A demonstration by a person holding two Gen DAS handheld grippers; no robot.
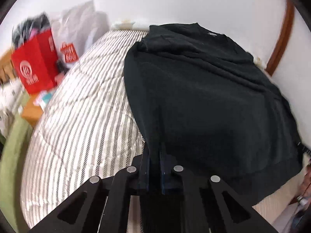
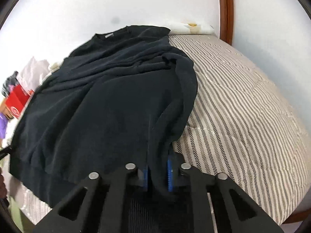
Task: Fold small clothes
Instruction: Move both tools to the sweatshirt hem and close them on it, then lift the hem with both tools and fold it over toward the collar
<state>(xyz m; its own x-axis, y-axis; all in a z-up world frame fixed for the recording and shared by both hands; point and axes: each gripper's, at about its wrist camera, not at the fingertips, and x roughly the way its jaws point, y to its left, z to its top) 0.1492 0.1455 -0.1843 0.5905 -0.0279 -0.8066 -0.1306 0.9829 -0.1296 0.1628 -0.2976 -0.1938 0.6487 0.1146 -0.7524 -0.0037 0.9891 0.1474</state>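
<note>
A black sweatshirt [image 1: 204,101] lies spread on a striped bed cover [image 1: 81,112], collar toward the far wall. My left gripper [image 1: 155,153] is shut on its near left hem, with the cloth pinched between the fingers. In the right wrist view the same sweatshirt [image 2: 101,104] lies with wrinkles across the chest and one sleeve folded along its right side. My right gripper [image 2: 157,155] is shut on the near right hem, blue pads pressed on the cloth. The fingertips of both grippers are hidden under the fabric.
The striped bed cover [image 2: 243,106] stretches to the right. A red paper bag [image 1: 37,66] and white plastic bags [image 1: 81,25] stand beside the bed on the left. A white wall and a wooden door frame [image 2: 226,9] lie behind the bed.
</note>
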